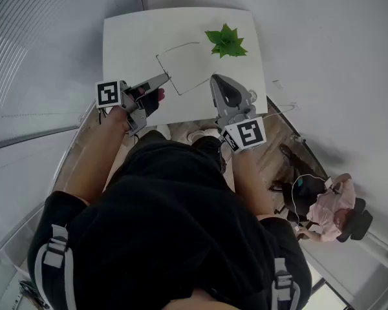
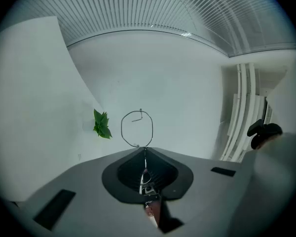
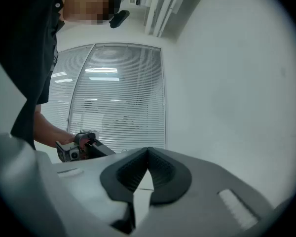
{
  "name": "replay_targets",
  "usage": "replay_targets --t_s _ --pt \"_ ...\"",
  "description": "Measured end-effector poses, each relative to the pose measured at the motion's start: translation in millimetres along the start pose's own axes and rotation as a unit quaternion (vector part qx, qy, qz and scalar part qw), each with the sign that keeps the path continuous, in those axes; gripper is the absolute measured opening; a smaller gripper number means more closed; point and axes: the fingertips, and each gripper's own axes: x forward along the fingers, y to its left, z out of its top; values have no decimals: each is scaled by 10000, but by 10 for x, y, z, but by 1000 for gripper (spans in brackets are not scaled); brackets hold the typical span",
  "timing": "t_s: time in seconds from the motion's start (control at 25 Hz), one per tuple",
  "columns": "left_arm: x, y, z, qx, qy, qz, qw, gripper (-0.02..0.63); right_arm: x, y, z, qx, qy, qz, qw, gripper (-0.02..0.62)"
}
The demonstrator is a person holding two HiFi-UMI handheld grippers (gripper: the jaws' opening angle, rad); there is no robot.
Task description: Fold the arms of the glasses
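- Right gripper (image 1: 215,80): jaws fully closed, nothing between them. It sits level just above the table's near edge, near the glasses' right-hand end but not visibly touching them. My read: it's closed on purpose so it can work as a blunt pusher and swing an arm in, since no pinch is needed for that.
- Left gripper (image 1: 165,77): jaws clamped on a thin wire section of the glasses (image 2: 140,112). The wire runs straight down the jaw centreline, and one round rim stands clear past the tips. It's tilted very slightly up, which holds the frame off the table so an arm has room to swing.
- Roles, as I read them: the left gripper is the fixture and the right is the actuator. Holding the frame edge-on along the jaw line should stop it twisting when it's pushed.
- Glasses: a very fine wire frame held over the middle of the white table (image 1: 123,44), between the two grippers. In the head view the wires trace an open, roughly square outline, so the arms look unfolded and the fold doesn't look started. I can't make out the hinges.
- Risk: the wire is thin and springy, so a side push could flex it or rotate it in the pads.
- Green plant (image 1: 226,42): sits on the table beyond the glasses, well clear of the work.
- Beyond that there's only the table's far edge and the plain wall.
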Motion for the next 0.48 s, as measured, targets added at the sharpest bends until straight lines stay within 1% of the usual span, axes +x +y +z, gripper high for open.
replay_targets --t_s 0.48 --pt "-37 -18 31 123 -29 63 9999 12 6 20 -25 4 32 0 10000 11"
